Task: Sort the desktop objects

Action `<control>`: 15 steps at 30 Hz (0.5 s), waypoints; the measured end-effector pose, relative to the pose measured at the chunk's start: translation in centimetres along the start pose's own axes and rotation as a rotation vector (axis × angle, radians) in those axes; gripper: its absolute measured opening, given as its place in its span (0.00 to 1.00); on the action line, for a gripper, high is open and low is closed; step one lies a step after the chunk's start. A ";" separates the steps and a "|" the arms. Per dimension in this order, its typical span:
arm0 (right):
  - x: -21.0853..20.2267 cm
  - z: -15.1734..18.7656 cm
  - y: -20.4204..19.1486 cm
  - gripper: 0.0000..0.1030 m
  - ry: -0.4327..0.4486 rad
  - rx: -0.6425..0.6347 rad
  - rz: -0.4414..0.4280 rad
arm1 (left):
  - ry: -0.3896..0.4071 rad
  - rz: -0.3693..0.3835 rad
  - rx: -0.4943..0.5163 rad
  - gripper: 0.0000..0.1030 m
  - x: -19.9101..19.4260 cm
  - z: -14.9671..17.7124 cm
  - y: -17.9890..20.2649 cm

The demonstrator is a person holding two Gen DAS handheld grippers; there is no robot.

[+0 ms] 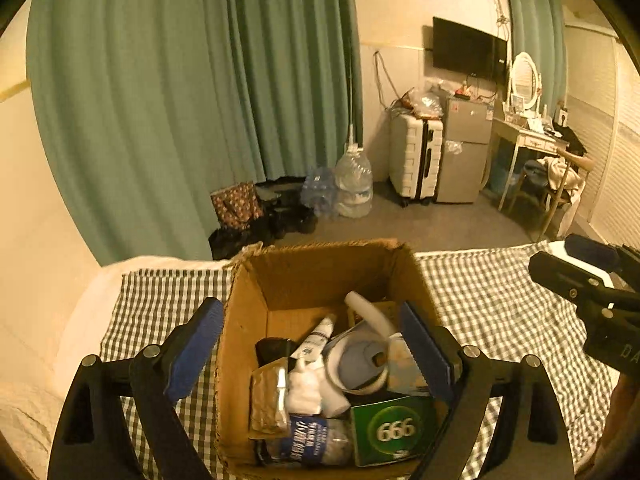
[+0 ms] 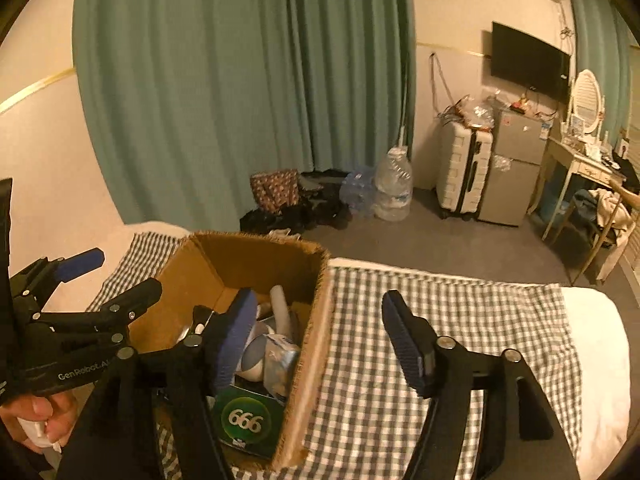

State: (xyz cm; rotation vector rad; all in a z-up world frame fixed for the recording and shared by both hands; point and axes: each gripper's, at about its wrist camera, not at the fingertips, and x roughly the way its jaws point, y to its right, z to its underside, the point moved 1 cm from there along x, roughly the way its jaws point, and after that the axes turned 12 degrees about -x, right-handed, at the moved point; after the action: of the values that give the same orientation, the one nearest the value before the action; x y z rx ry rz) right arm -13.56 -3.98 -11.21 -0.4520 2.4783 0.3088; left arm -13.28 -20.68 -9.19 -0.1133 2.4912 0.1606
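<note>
Both grippers empty | left gripper (image 1: pixel 308 340) wide open over cardboard box (image 1: pixel 316 268) | right gripper (image 2: pixel 320 332) open, straddling box wall

Open cardboard box (image 1: pixel 248 344) on checkered cloth (image 1: pixel 500 300), stuffed: green "666" pack (image 1: pixel 394 430) at near corner, water bottle (image 1: pixel 304 442) lying beside, white tube (image 1: pixel 370 314) leaning behind.

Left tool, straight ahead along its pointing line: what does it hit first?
Probably the clutter in the cardboard box, around the white-and-blue round container. The left tool is open and holding nothing; depth is unclear.
</note>
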 end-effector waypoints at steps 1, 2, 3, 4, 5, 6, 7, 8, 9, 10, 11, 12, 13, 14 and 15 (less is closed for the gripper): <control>-1.0 -0.1 0.6 0.70 0.010 0.009 0.014 | 0.007 0.004 0.002 0.92 -0.5 -0.1 0.4; -1.7 -0.1 0.9 0.73 0.016 0.017 0.024 | 0.015 0.008 0.003 0.93 -1.0 -0.3 0.8; -2.3 -0.2 1.3 0.74 0.020 0.024 0.034 | 0.025 0.011 0.003 0.95 -1.7 -0.4 1.3; -3.1 -0.1 1.9 0.76 0.025 0.036 0.039 | 0.033 0.012 0.004 0.96 -2.3 -0.5 1.9; -3.7 0.0 2.4 0.78 0.030 0.047 0.044 | 0.040 0.014 0.005 0.98 -2.7 -0.7 2.4; -4.7 0.1 3.1 0.81 0.038 0.059 0.051 | 0.049 0.014 0.011 0.99 -3.4 -0.9 3.1; -5.3 0.2 3.5 0.82 0.042 0.065 0.060 | 0.057 0.013 0.017 1.00 -3.9 -1.0 3.6; -6.1 0.3 4.1 0.85 0.047 0.069 0.077 | 0.067 0.012 0.023 1.00 -4.5 -1.2 4.3; -6.5 0.3 4.4 0.87 0.050 0.069 0.094 | 0.073 0.012 0.027 1.00 -5.0 -1.3 4.9; -7.4 0.3 5.0 0.88 0.057 0.063 0.123 | 0.077 0.013 0.029 1.00 -5.5 -1.4 5.4; -8.2 0.4 5.4 0.92 0.066 0.058 0.143 | 0.080 0.015 0.031 1.00 -5.9 -1.5 6.0; -8.9 0.5 5.9 0.95 0.074 0.057 0.153 | 0.085 0.018 0.036 1.00 -6.5 -1.6 6.8; -9.8 0.6 6.5 0.97 0.087 0.059 0.163 | 0.088 0.020 0.039 1.00 -7.0 -1.6 7.3; -10.5 0.7 6.9 1.00 0.098 0.065 0.169 | 0.093 0.022 0.042 1.00 -7.4 -1.6 7.9; -11.3 0.8 7.6 1.00 0.111 0.074 0.178 | 0.100 0.022 0.047 1.00 -8.0 -1.5 8.8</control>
State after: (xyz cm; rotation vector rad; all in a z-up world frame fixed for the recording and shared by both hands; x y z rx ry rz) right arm -7.40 6.07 -4.23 -0.2236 2.6341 0.2678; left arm -8.79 -11.86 -2.41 -0.0753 2.5946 0.1077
